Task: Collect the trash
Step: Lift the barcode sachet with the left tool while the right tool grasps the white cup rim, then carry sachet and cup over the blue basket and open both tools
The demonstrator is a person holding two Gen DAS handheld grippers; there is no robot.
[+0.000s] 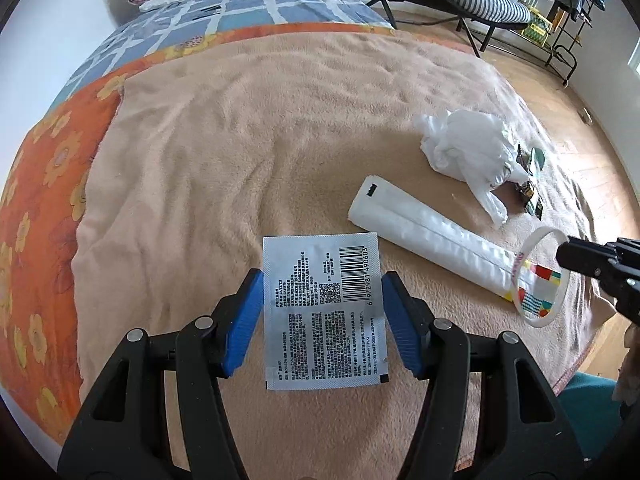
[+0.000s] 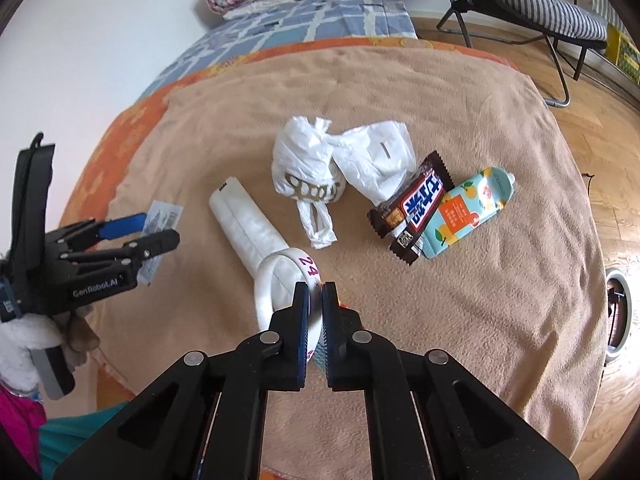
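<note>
Left wrist view: The left gripper (image 1: 322, 320) sits at lower centre, pointing steeply down at the blanket (image 1: 240, 140). Its blue pads (image 1: 244, 320) stand partly open, 1 against each side edge of a flat silver sachet (image 1: 322, 312). The sachet appears gripped by its edges, though whether it is clear of the blanket cannot be told here. At right, the right gripper (image 1: 568, 254) enters from the frame edge and holds a white wristband (image 1: 538, 280). A long white wrapper (image 1: 424, 236) lies diagonally at centre right, with a crumpled white bag (image 1: 468, 148) above it.

Right wrist view: The right gripper (image 2: 315, 296) is at lower centre, angled down, jaws fully closed on the rim of the wristband (image 2: 276, 280), which carries the printed figure 24. The long wrapper (image 2: 248, 224) lies just behind it. At left centre, the left gripper (image 2: 152, 232) holds the sachet (image 2: 162, 216) above the blanket (image 2: 440, 300), carried by a gloved hand (image 2: 20, 340).

Task status, as judged: 2 items are in hand; no bin is visible. Remaining on the blanket: the long wrapper, 2 crumpled bags (image 2: 308, 176), a chocolate bar wrapper (image 2: 416, 208) and a pale blue pouch (image 2: 468, 212).
</note>
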